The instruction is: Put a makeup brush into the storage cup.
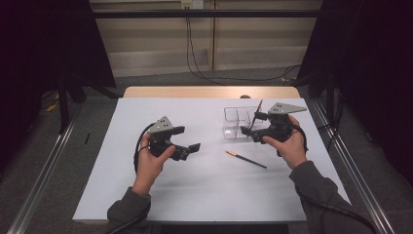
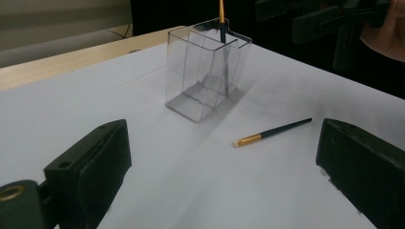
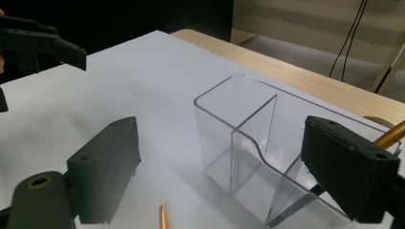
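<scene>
Brushes are the things in hand here, two slim ones with dark handles and gold ferrules. Nearest to the person, one brush (image 1: 246,159) lies flat on the white counter (image 1: 204,195), just in front of the clear holder (image 1: 238,123), its pale bristle tip pointing toward the left tongs (image 1: 191,150). Those tongs stand apart with nothing between them, well to the left of the holder. The holder itself is a transparent plastic box with inner dividers, standing upright. The second brush (image 1: 258,108) stands tilted in the holder's right-hand compartment, gold end up above the rim. The right tongs (image 1: 247,131) hover at the holder's right side, spread wide, one jaw just beside that brush's upper end; I cannot tell whether it touches.
</scene>
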`<move>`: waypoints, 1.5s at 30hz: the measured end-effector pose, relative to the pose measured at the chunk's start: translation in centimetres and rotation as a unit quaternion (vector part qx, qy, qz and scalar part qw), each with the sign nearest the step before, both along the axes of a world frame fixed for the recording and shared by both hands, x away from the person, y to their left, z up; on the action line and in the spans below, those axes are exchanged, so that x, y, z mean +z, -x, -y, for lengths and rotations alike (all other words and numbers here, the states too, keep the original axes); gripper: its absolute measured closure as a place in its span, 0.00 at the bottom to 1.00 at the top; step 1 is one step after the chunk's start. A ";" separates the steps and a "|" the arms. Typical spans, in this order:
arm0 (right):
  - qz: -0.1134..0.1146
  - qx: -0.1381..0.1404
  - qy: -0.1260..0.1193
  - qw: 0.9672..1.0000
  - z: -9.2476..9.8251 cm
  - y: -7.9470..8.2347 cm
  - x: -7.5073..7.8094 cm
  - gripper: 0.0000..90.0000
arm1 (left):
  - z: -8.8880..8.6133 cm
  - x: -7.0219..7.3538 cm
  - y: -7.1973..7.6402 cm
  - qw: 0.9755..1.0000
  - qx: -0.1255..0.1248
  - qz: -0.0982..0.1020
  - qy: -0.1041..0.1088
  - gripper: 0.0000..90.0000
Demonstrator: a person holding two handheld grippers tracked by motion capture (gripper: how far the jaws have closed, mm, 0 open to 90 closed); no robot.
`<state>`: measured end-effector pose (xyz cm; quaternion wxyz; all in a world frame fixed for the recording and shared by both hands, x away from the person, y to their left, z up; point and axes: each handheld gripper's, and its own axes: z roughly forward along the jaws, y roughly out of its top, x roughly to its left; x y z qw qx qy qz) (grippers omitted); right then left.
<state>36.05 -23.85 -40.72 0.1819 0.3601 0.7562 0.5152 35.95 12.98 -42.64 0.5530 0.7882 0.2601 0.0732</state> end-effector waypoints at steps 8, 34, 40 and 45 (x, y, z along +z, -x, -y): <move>-0.027 0.024 0.026 0.999 -0.1 -0.1 0.0 0.13 | -0.1 0.0 0.1 1.000 0.001 0.001 0.000 0.05; -0.084 0.068 0.100 0.989 -1.7 -0.9 -0.3 0.12 | -0.5 0.1 0.1 1.000 0.005 0.002 0.003 0.05; -0.096 0.074 0.121 0.985 -2.1 -1.1 -0.4 0.12 | -0.5 0.2 0.1 1.000 0.009 0.001 0.002 0.05; -0.111 0.078 0.139 0.981 -2.4 -1.2 -0.7 0.12 | -0.6 0.2 0.1 1.000 0.007 0.000 0.003 0.05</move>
